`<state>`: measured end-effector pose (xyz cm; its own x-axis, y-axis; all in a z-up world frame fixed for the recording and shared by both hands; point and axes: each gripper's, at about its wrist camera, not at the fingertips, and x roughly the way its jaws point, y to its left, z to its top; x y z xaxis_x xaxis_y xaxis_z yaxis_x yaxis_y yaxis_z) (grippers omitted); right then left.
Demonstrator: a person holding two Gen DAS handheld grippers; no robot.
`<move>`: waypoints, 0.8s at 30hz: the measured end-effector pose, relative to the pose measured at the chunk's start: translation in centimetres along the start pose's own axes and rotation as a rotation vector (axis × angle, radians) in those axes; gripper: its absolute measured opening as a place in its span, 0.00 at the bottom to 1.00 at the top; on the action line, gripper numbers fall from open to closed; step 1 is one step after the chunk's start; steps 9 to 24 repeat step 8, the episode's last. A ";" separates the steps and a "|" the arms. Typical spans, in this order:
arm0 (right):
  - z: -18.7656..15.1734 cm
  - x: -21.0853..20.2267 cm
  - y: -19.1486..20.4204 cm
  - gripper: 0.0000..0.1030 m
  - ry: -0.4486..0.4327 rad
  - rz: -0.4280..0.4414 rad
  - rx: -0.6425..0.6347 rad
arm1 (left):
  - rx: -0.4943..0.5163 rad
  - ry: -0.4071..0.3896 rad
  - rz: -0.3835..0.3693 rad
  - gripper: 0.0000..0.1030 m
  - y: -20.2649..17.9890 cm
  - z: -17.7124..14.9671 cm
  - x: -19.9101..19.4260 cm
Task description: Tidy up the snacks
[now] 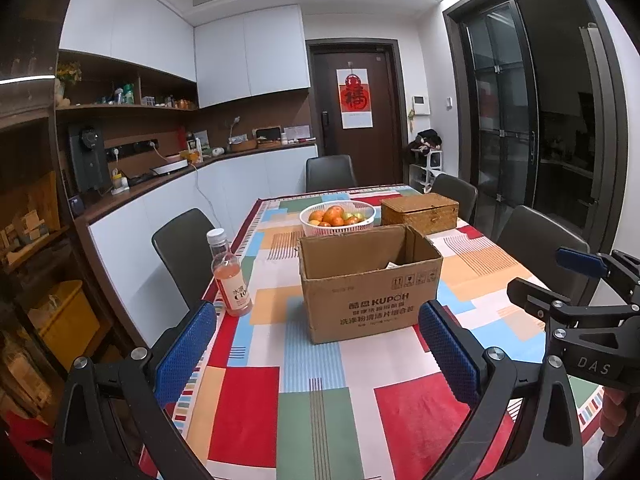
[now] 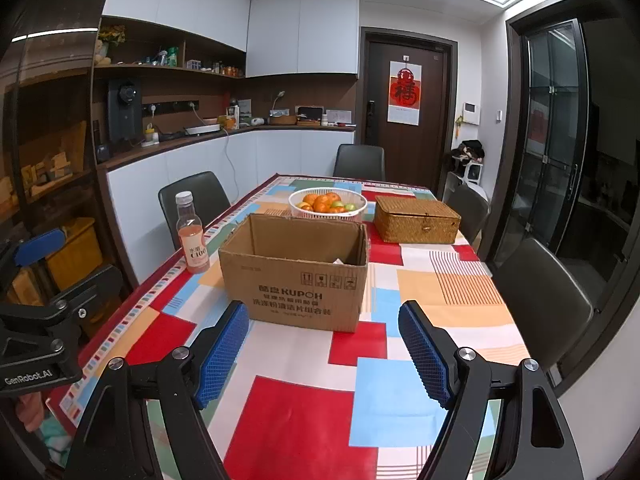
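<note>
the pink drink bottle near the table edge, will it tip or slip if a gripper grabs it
The tall clear plastic bottle with pink drink and a white cap is narrow for its height, so a high push would probably tip it. It looks nearly full, so likely fairly heavy. Its smooth round body may slip or roll if knocked over near the patchwork tablecloth's edge.

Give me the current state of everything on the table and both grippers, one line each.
Cardboard box: top open, upright, something pale inside.
Bottle: upright, capped, pink drink.
Fruit basket: holds fruit.
Wicker box: lid closed.
Left gripper: open, empty.
Right gripper: open, empty.
</note>
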<state>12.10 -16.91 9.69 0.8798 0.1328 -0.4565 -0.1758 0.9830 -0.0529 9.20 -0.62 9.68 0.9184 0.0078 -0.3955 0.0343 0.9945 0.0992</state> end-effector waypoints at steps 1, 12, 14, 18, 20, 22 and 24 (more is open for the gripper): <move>0.0 0.0 0.0 0.76 0.001 0.001 0.000 | 0.000 0.000 -0.002 1.00 0.0 0.0 0.0; 0.0 0.1 0.0 0.76 0.005 0.001 -0.002 | 0.003 0.006 0.012 1.00 -0.1 -0.1 0.2; 0.0 0.1 0.0 0.76 0.005 0.001 -0.002 | 0.003 0.006 0.012 1.00 -0.1 -0.1 0.2; 0.0 0.1 0.0 0.76 0.005 0.001 -0.002 | 0.003 0.006 0.012 1.00 -0.1 -0.1 0.2; 0.0 0.1 0.0 0.76 0.005 0.001 -0.002 | 0.003 0.006 0.012 1.00 -0.1 -0.1 0.2; 0.0 0.1 0.0 0.76 0.005 0.001 -0.002 | 0.003 0.006 0.012 1.00 -0.1 -0.1 0.2; 0.0 0.1 0.0 0.76 0.005 0.001 -0.002 | 0.003 0.006 0.012 1.00 -0.1 -0.1 0.2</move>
